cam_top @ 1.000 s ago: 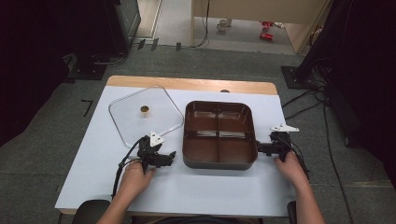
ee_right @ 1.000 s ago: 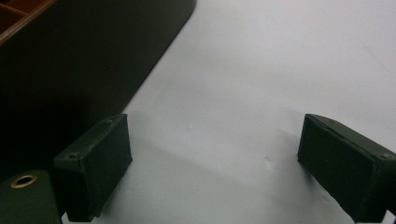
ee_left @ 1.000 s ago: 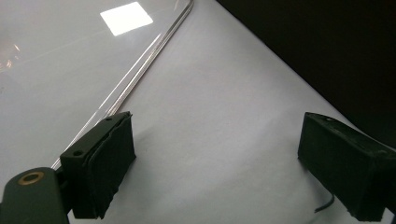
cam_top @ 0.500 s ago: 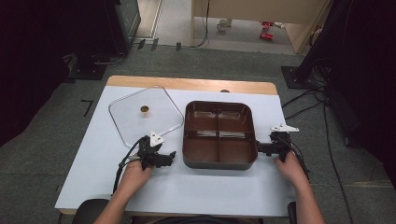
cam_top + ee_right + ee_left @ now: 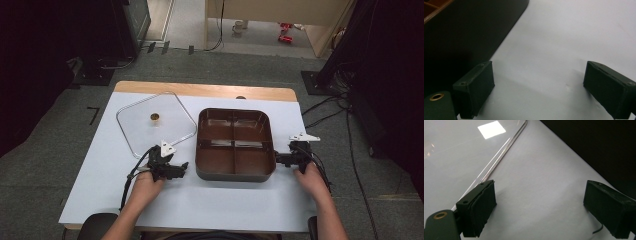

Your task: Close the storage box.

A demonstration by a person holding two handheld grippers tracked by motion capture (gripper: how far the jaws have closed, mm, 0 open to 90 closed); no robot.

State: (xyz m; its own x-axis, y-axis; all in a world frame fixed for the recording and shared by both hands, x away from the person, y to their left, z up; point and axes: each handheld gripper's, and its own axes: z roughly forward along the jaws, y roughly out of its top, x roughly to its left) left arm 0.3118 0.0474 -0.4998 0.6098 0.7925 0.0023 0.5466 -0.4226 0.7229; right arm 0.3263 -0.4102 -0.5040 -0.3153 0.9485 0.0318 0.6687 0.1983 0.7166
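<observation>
A dark brown tray (image 5: 235,172) with four compartments sits in the middle of the white table (image 5: 200,200). A clear square lid (image 5: 135,127) with a small gold knob (image 5: 155,117) lies flat to the tray's left. My left gripper (image 5: 184,168) rests on the table just left of the tray, open with nothing between its jaws. In the left gripper view the lid's edge (image 5: 499,162) runs past the left jaw. My right gripper (image 5: 278,159) stands open at the tray's right side. The right gripper view has the tray's dark wall (image 5: 469,37) beside the left jaw.
A wooden strip (image 5: 200,90) runs along the table's far edge. Cables (image 5: 325,112) trail over the grey floor to the right. Dark equipment stands at both sides of the room.
</observation>
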